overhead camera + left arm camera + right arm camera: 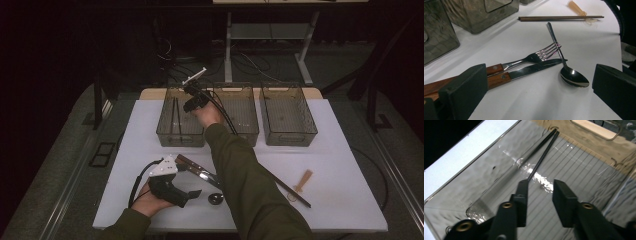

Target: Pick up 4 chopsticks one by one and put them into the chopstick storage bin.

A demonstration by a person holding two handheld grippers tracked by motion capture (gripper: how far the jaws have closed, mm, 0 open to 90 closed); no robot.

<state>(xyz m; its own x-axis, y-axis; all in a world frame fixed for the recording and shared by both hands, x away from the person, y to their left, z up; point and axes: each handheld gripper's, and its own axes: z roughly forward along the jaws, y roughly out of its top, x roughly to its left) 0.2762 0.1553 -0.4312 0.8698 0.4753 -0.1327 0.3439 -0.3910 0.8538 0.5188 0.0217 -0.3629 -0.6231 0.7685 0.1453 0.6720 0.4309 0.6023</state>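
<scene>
A pair of slim black chopsticks (pixel 541 157) lies on the ribbed clear-plastic floor of the left bin (pixel 165 134), one of three smoky, see-through rectangular bins lined up along the far side of the white table (pixel 345 165). The right gripper (pixel 539 195) hangs over that left bin, its matte black jaws parted a little way with nothing between them; the near ends of the chopsticks lie just past its left jaw, and whether they touch cannot be told. The middle bin (pixel 242 127) and the right bin (pixel 289 132) stand beside the left bin. Nearer the person than the left bin, the left gripper (pixel 539 100) rests low over the table with its blocky black jaws wide apart and holding nothing. Ahead of it lie a fork (pixel 534 56) and a knife (pixel 531 70), both polished steel with riveted reddish wooden handles, side by side, and a shiny steel spoon (pixel 574 77) whose thin handle crosses the fork's tines. Beyond them lie brown wooden chopsticks (pixel 561 18) and a pale tan piece (pixel 576 7) too blurred to identify.
</scene>
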